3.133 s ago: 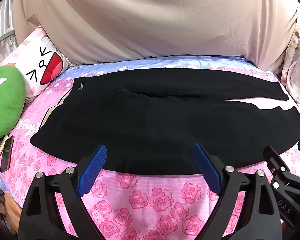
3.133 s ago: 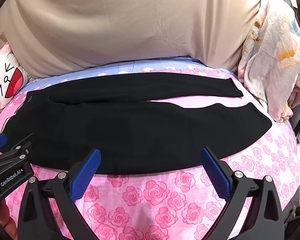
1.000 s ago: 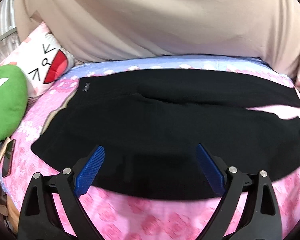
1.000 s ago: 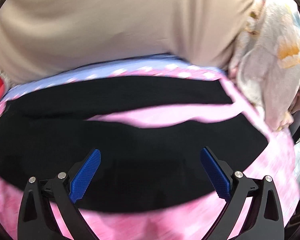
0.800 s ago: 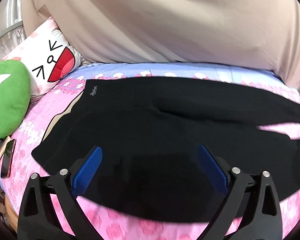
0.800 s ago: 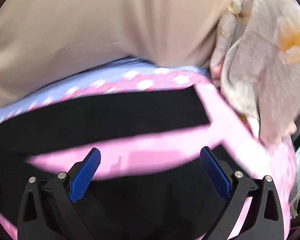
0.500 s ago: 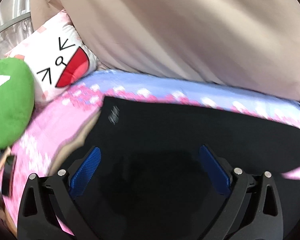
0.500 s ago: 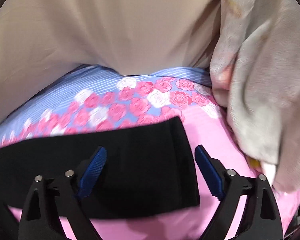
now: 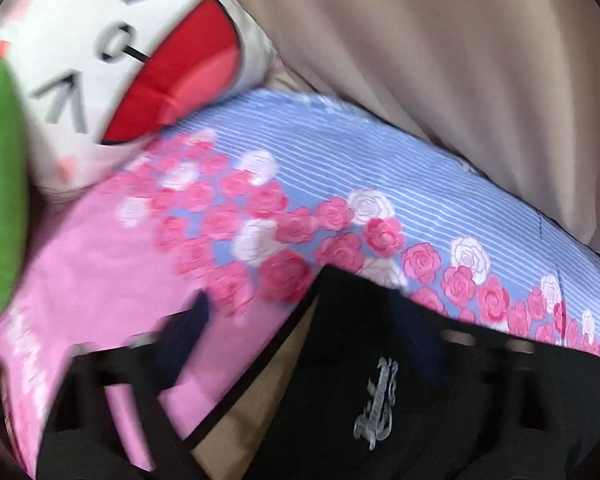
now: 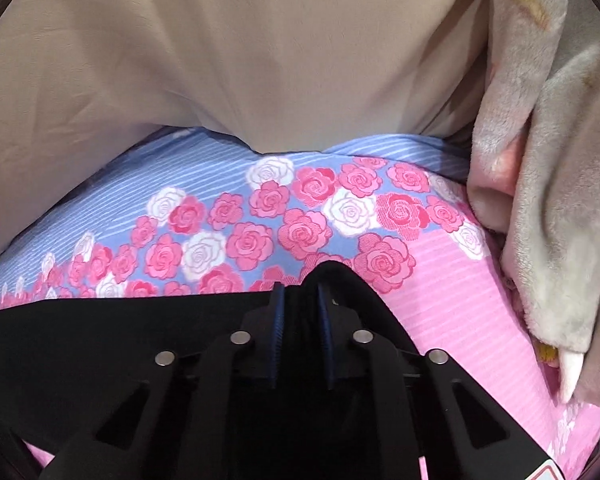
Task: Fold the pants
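Both claws low over the black pants on the bed.

The right claw [image 10: 300, 312] was pinched tight on a raised peak of the pants [image 10: 120, 344] at a leg's end corner, near the fleece blanket [image 10: 548, 208]. The left claw [image 9: 300, 328], blurred, sat wide apart over the waistband corner of the pants [image 9: 360, 340], one finger [image 9: 184, 340] above the rose bedsheet [image 9: 340, 168]. The pants lay lengthwise along the beige pillow [image 10: 240, 40].

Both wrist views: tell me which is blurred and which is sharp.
Left wrist view: smeared by motion blur, the left gripper ghosted over the black fabric pants. Right wrist view: sharp, the right gripper shut on the pants; fisheye bends both.
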`<state>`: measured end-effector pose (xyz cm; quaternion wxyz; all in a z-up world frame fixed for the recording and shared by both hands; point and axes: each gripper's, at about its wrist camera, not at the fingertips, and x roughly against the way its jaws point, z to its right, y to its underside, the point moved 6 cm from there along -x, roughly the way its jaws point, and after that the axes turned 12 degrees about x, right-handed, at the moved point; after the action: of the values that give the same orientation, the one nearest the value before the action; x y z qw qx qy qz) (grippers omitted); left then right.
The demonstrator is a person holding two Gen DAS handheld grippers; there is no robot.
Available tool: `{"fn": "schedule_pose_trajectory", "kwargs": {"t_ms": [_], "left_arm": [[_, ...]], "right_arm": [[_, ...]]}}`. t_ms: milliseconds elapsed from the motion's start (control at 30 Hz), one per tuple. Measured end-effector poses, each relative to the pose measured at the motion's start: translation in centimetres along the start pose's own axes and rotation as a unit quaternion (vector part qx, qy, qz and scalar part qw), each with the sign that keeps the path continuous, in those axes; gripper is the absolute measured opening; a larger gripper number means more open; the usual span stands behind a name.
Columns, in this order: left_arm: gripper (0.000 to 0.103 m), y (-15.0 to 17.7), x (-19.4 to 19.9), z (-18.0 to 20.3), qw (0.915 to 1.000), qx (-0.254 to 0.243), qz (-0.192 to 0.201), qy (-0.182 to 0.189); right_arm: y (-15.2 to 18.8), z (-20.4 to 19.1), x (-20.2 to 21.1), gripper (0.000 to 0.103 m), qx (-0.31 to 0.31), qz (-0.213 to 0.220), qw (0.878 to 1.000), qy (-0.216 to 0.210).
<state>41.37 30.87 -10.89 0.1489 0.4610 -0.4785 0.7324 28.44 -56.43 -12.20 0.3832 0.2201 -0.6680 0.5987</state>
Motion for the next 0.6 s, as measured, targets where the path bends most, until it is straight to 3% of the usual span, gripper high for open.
{"fn": "schedule_pose_trajectory", "kwargs": {"t_ms": [33, 67, 100, 167, 267, 333, 467, 600], "left_arm": [[0.029, 0.3, -0.9, 0.7, 0.9977, 0.0, -0.045, 0.05], [0.022, 0.2, -0.7, 0.8, 0.9978, 0.002, -0.044, 0.05], [0.006, 0.0, -0.2, 1.0, 0.9982, -0.003, -0.033, 0.049], [0.004, 0.1, 2.5, 2.1, 0.9973, -0.036, -0.015, 0.063], [0.003, 0.2, 7.5, 1.8, 0.9939, -0.046, 0.024, 0.097], [0.003, 0.5, 11.4, 0.6, 0.9909, -0.05, 0.046, 0.116], [0.004, 2.6, 17.6, -2.9, 0.9858, -0.044, 0.058, 0.152], [0.004, 6.5, 21.8, -7.2, 0.9848, -0.048, 0.059, 0.156]], "right_arm": [[0.1, -0.1, 0.3, 0.012, -0.002, 0.002, 1.0, -0.001], [0.1, -0.1, 0.6, 0.011, -0.003, 0.004, 1.0, 0.0], [0.1, -0.2, 1.0, 0.011, -0.004, 0.006, 1.0, 0.0], [-0.2, -0.2, 2.0, 0.01, -0.007, 0.013, 1.0, 0.0], [-0.7, -0.7, 4.6, 0.01, -0.016, 0.04, 0.999, -0.013], [-0.4, -0.9, 6.7, 0.003, -0.008, 0.057, 0.998, -0.014], [0.7, -0.8, 11.5, 0.003, -0.004, 0.092, 0.995, -0.024], [4.2, 0.4, 16.0, 0.003, 0.007, 0.108, 0.994, -0.029]]}}
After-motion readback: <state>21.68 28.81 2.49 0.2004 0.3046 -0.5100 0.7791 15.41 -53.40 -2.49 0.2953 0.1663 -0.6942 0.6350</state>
